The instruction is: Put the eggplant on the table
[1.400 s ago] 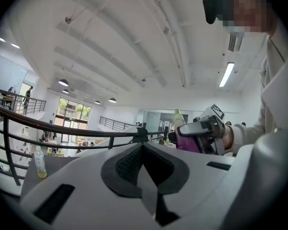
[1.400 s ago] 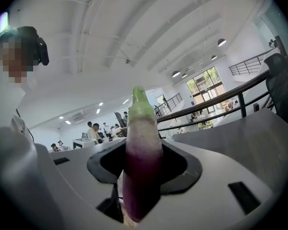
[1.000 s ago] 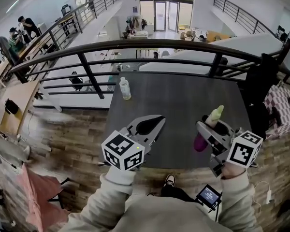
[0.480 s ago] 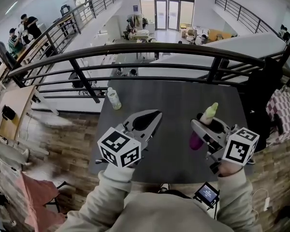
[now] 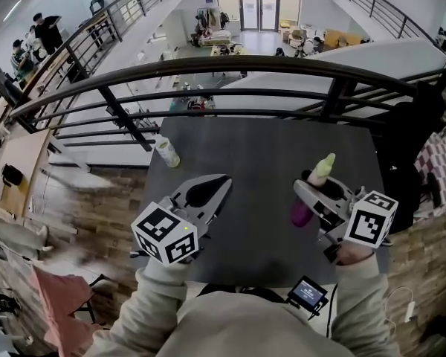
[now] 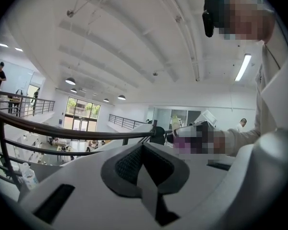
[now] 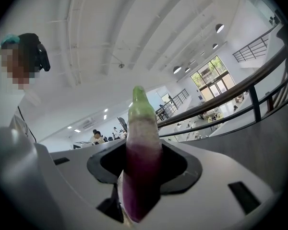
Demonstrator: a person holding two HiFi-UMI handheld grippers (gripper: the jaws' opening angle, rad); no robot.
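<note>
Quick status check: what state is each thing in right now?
Purple eggplant with green tip: held upright, green end up, over the dark grey table.
Right gripper: shut on the eggplant.
Left gripper: shut, empty.
Clear plastic bottle: standing upright near the table's far left corner.

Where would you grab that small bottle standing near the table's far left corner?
Take the bottle around its middle, coming in level from the near side. It stands upright and looks round and slim, so its sides suit two pads. The left tool, shut and empty, is nearer; the right tool holds the eggplant.
</note>
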